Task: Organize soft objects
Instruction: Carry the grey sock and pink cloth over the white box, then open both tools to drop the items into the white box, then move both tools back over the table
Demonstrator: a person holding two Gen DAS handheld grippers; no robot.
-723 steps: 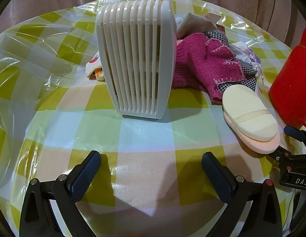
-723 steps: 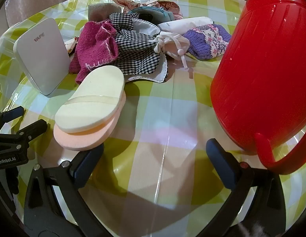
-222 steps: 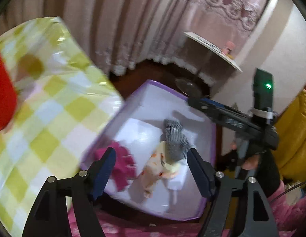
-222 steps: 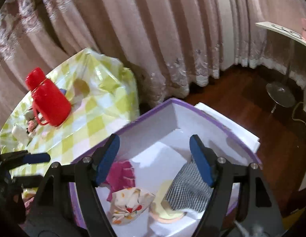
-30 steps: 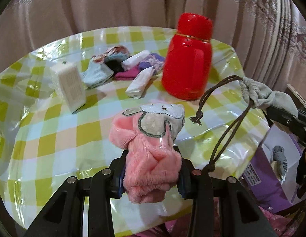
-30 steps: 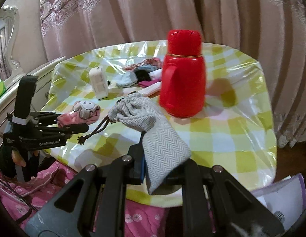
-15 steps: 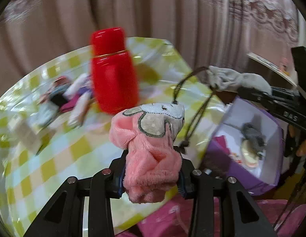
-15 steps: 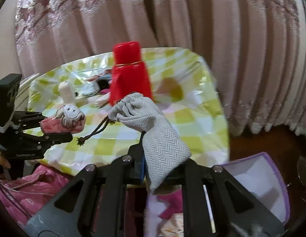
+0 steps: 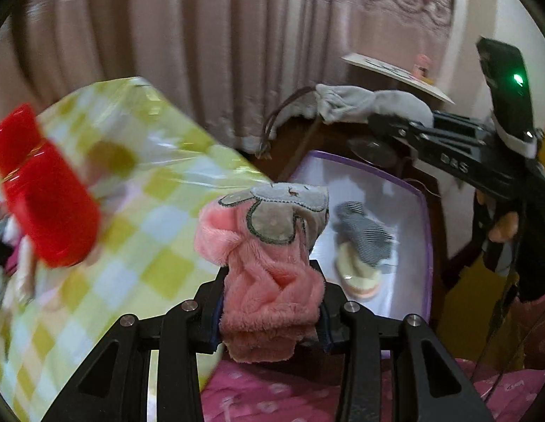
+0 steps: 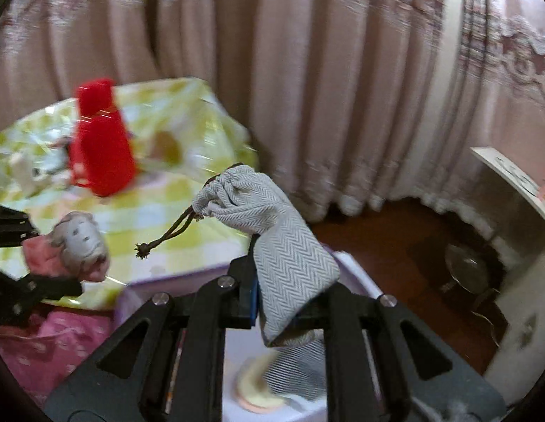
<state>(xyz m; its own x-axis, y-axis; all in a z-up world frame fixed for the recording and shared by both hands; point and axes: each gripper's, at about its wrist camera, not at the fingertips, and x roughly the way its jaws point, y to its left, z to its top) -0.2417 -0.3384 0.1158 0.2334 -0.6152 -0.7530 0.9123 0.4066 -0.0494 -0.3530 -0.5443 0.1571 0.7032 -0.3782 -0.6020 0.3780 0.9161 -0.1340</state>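
Both grippers have swung off the table toward the box, each carrying a soft item.

Left gripper (image 9: 272, 313) is clenched on the pink plush (image 9: 269, 267), which stands up between its fingers; right gripper (image 10: 290, 302) is clamped on the grey pouch (image 10: 272, 232), long axis running up and away, its cord (image 10: 167, 235) dangling left. Purple-rimmed box (image 9: 425, 225) lies below and ahead of both, just right of the table (image 9: 139, 218) edge, a striped cloth (image 9: 364, 232) and sponge (image 9: 357, 274) already inside. I'd judge the right gripper nearer, about over the box; the left must travel further right before letting go.
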